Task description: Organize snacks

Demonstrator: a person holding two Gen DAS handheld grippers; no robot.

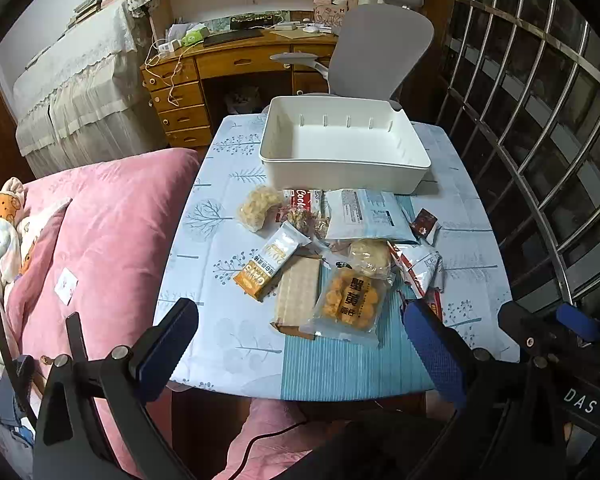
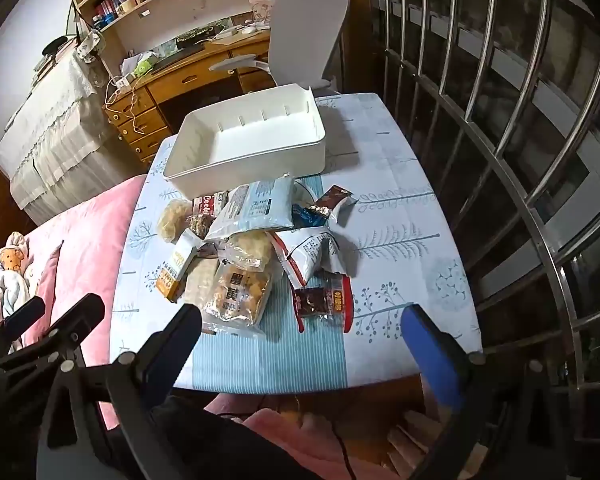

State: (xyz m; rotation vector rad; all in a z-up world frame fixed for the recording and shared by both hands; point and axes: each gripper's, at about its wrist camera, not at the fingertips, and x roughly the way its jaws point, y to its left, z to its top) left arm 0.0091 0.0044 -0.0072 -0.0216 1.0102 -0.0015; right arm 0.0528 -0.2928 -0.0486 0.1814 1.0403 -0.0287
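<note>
Left wrist view: the left claw (image 1: 300, 344) is wide open and holds nothing. It hangs over the near edge of the table (image 1: 460, 216).
Right wrist view: the right claw (image 2: 300, 344) is wide open too, with nothing between its fingers.
Snack pile: it lies on the table just ahead of both claws, between them and the white bin (image 1: 344, 160).
White bin: it sits past the pile, at the far end of the table, with no snacks in it.
Yellow ball snack bag (image 1: 350, 300): closest to the left claw, with big Chinese letters I cannot read well.
Orange bar pack (image 1: 268, 268): ahead and to the left; it says "OATS".
Red pack (image 1: 302, 199): far side of the pile, touching the bin; it says "Cool".
Big pale blue bag (image 1: 366, 216): next to the red pack; its print is too small to read.
Dark red pack (image 2: 324, 300): just ahead of the right claw.
</note>
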